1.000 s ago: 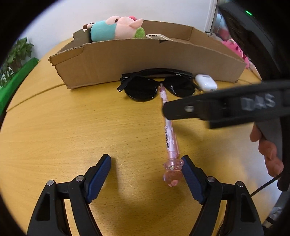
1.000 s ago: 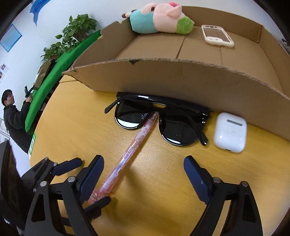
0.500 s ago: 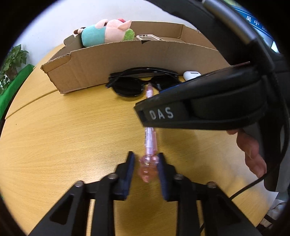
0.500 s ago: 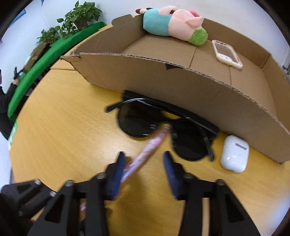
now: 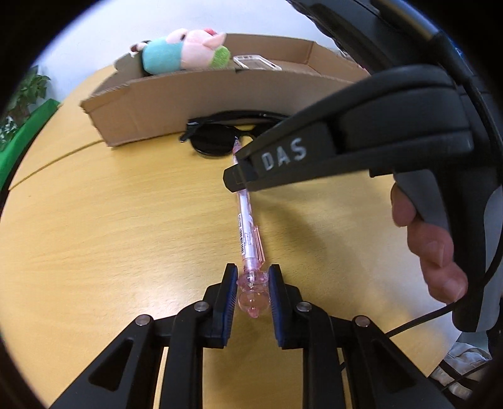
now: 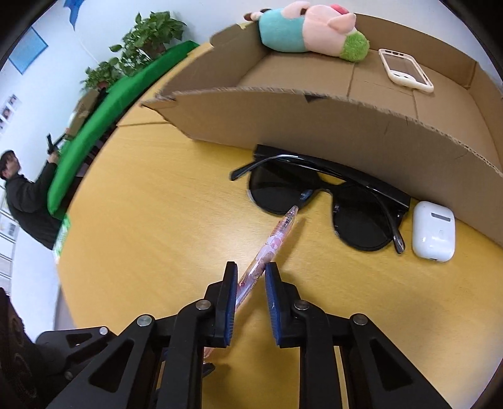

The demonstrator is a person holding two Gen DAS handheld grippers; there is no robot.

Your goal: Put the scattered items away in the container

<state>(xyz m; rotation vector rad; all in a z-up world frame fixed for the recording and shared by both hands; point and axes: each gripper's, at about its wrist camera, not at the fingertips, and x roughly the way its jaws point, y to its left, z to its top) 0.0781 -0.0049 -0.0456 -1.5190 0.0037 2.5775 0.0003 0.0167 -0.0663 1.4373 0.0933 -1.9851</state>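
While a plush pig [image 6: 311, 28] and a phone case [image 6: 405, 70] already lie inside the cardboard box [image 6: 314, 122], three items are left outside it, so the tidying looks roughly half done. Both grippers are on the pink pen [image 5: 248, 229]: the left gripper [image 5: 251, 288] is clamped on its bulbous, translucent cap end, and the right gripper [image 6: 250, 280] has its jaws closing on the barrel, which runs slantwise between the blue pads and seems to touch both. Beyond the right gripper's jaws the pen's tip points at the black sunglasses [image 6: 323, 201], which lie folded against the box's near wall, with a white earbud case [image 6: 433, 231] just to the right of them. Seen closely, the pen is slim, clear pink plastic with a printed label along the barrel and a moulded figure-like knob at the cap; it looks light and rigid, though smooth enough to slip or pivot in a narrow pinch. Judging from the shadow under its tip, it may be just off the wooden table [image 6: 157, 204]. Carrying it over the wall comes next, then sunglasses and earbud case.
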